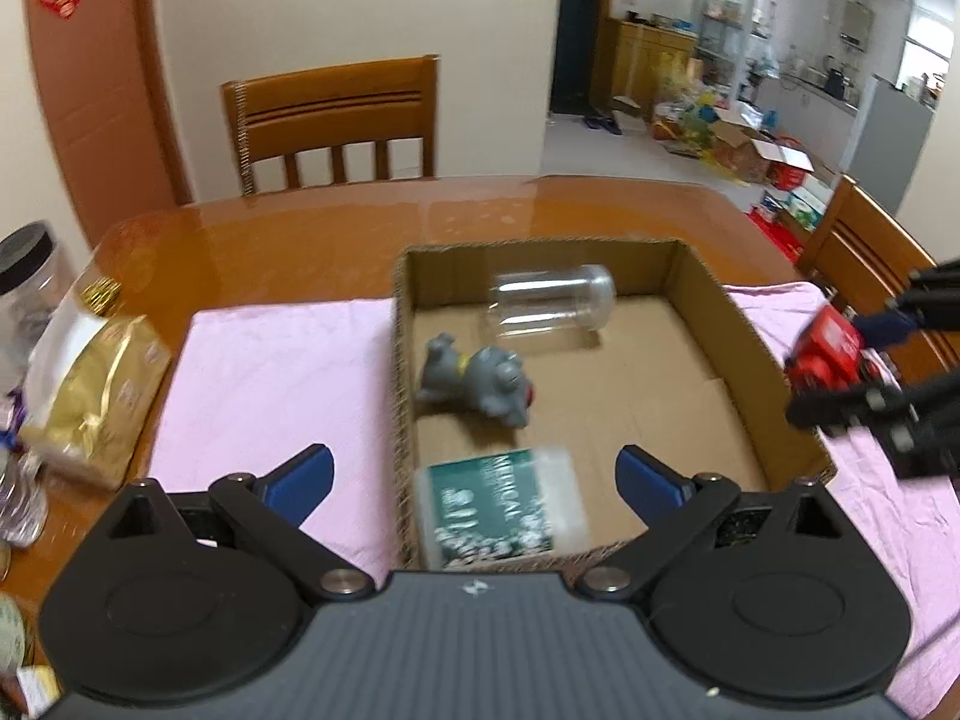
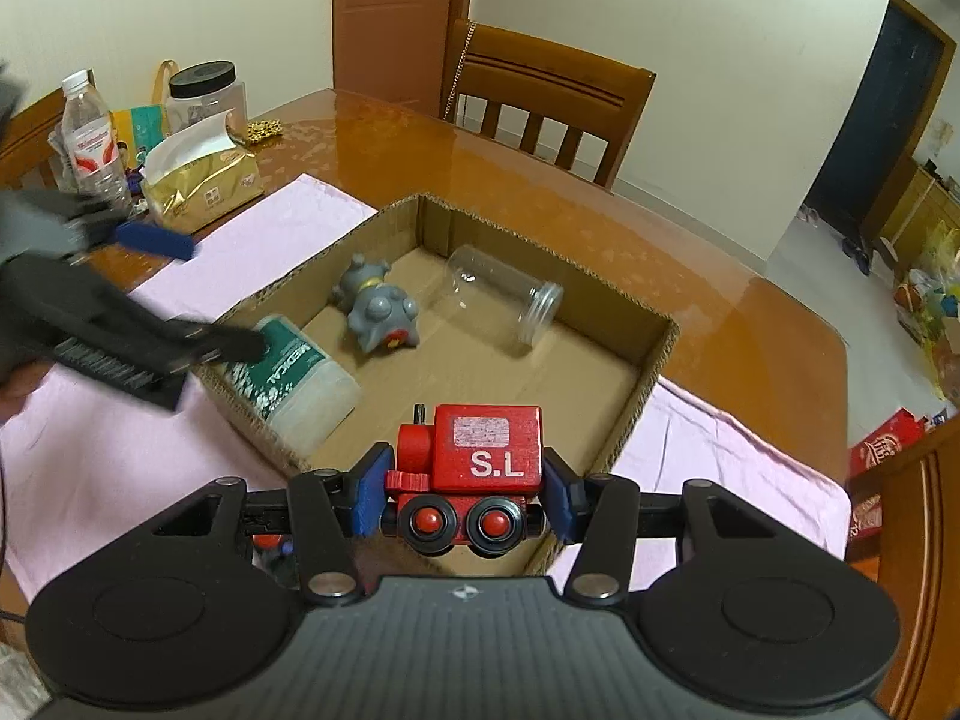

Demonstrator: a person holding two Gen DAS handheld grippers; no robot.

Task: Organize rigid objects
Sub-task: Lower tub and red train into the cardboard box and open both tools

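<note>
the open cardboard box point(image 2: 654, 348) holds a clear jar point(image 2: 504, 300) lying on its side, a grey toy animal point(image 2: 378, 309) lying on its side beside it, and a green-labelled white bottle point(image 2: 300, 378) lying in the corner. the red toy train point(image 2: 474, 468), marked "s.l", sits upright above the box's edge.

A glossy wooden table point(image 1: 336, 228) fills the centre, a wooden chair point(image 1: 333, 120) at twelve o'clock against cream walls point(image 1: 360, 0).
</note>
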